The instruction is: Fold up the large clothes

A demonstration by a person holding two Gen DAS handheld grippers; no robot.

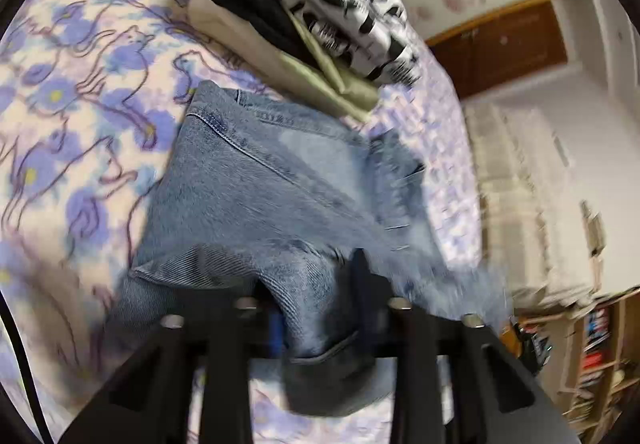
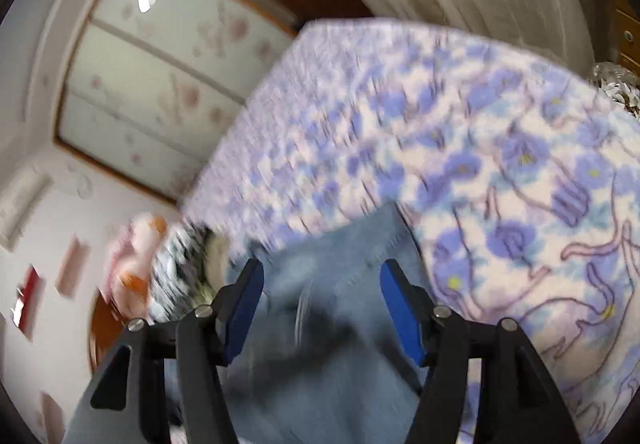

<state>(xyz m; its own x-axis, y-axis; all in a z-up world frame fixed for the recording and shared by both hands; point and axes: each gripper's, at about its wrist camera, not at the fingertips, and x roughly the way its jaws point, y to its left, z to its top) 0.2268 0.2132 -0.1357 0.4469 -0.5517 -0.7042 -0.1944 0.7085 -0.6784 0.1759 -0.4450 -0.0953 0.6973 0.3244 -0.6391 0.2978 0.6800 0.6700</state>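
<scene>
Denim fills the gap in both tongs. In the left tongs (image 1: 316, 284) a bunched fold of the jeans (image 1: 256, 179) sits between the fingers, though blur hides whether the pads press it. The right tongs (image 2: 322, 304) stand parted, blue pads (image 2: 244, 308) clear of the cloth lying between them. From both, the jeans run straight ahead across the floral bed (image 1: 80, 91), long axis pointing away, toward a stack of folded clothes (image 1: 320, 23) near the far edge.
</scene>
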